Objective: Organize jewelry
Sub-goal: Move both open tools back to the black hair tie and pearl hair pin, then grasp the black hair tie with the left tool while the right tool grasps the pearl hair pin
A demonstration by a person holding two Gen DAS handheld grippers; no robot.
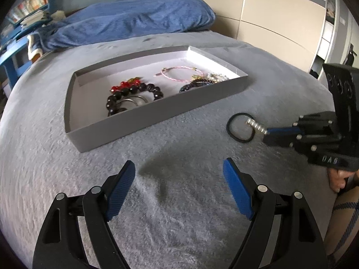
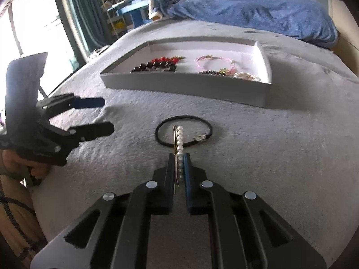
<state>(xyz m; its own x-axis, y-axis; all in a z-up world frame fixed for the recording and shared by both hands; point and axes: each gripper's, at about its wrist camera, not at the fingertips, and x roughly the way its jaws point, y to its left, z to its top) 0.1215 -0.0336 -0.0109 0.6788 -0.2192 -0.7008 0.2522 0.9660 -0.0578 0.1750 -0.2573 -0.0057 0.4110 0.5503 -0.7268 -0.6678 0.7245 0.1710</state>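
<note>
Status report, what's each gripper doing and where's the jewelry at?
Right gripper shut on pearl hairpin, over black hair tie on the bed. Left gripper open, empty. Gray tray ahead, bracelets inside. Path unobstructed.

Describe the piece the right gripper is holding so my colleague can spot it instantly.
On the grey bedspread, in front of the grey tray, the right gripper is shut on a pearl hairpin. It juts over a black hair tie; it alone has a row of white pearls.

A tray (image 2: 264,94) sits on the bed (image 2: 291,157), bracelets (image 1: 132,94) inside it. Before the tray lies a hair tie (image 2: 161,140) (a pearl pin (image 2: 179,139) above it), and a pillow (image 2: 258,11) lies behind.
</note>
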